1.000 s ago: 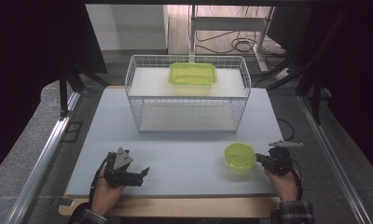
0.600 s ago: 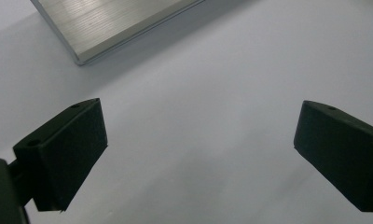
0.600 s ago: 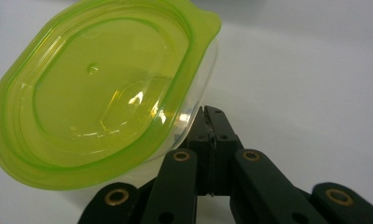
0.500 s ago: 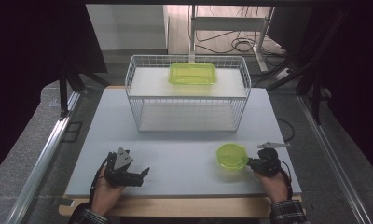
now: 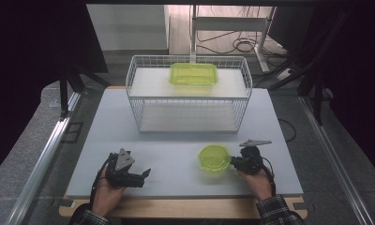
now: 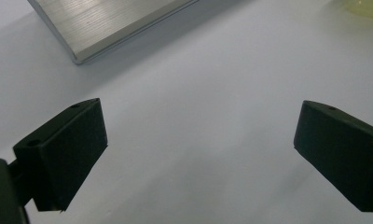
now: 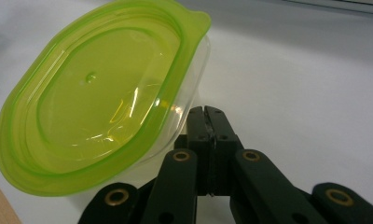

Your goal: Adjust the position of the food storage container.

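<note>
The left hand-held gripper point(image 5: 143, 176) is rested on the near left part of the counter point(image 5: 176, 140), with its jaws released and spread wide over bare surface, as the left gripper view point(image 6: 198, 149) confirms; nothing is grasped. It is best kept where it is, well apart from the work, so that the path stays free. Toward the right of the counter's near edge, the round tub point(image 5: 214, 157) with the green lid is set flat on the surface, in front of the wire basket point(image 5: 134, 93), on whose upper shelf a rectangular green-lidded box point(image 5: 194, 74) is placed. The right hand-held gripper point(image 5: 232, 161) is clenched with nothing between its jaws, and in the right gripper view point(image 7: 207, 112) the closed tips appear to be set against the clear wall of the tub point(image 7: 96, 107), below the lid's rim. The step in hand is judged to be a sideways push of the tub across the counter. The contact should be kept low on the wall and in line with the tub's middle, so that the tub is slid rather than tipped or spun. The push should be made slowly and level, since the light tub can be expected to skid away from the tips.
</note>
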{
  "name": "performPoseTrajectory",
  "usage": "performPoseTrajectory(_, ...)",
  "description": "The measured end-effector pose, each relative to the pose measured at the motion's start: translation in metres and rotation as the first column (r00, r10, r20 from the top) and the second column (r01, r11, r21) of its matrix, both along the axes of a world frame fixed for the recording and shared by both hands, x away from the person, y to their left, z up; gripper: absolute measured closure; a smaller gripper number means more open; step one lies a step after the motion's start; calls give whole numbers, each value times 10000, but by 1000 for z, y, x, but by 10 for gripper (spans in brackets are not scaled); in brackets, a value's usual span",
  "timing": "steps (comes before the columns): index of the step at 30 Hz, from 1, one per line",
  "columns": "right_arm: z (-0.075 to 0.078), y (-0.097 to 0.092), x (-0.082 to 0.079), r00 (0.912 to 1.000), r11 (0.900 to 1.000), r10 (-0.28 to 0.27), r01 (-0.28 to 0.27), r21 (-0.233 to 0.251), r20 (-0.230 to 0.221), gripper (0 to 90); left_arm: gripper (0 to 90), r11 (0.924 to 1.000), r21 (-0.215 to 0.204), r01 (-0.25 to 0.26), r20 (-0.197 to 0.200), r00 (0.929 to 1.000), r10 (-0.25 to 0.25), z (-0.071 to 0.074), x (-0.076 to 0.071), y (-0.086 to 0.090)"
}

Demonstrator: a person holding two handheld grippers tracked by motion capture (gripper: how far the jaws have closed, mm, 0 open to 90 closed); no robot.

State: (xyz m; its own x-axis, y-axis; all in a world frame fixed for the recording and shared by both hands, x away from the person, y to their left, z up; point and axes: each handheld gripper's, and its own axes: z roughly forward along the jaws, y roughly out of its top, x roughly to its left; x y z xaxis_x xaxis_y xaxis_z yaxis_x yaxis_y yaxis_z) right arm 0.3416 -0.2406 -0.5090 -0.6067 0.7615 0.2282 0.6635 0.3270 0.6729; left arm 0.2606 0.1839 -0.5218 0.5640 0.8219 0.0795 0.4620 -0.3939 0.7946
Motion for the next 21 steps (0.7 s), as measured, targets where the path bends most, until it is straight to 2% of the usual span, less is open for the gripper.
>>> performPoseTrajectory(10, -4, 22, 4, 9982, 9978, 583, -577, 317, -167, 893, 24, 10000, 86, 43, -36, 10000, -43, 0, 0, -1)
performPoseTrajectory(17, -7, 45, 9, 9936, 9921, 1087, -1066, 668, -293, 893, 24, 9999, 101, 55, -41, 10000, -54, -1, 0, -1)
performPoseTrajectory(21, -8, 57, 12, 9907, 9888, 1334, -1312, 708, -271, 893, 24, 9999, 92, 56, -33, 10000, -55, -1, 0, -1)
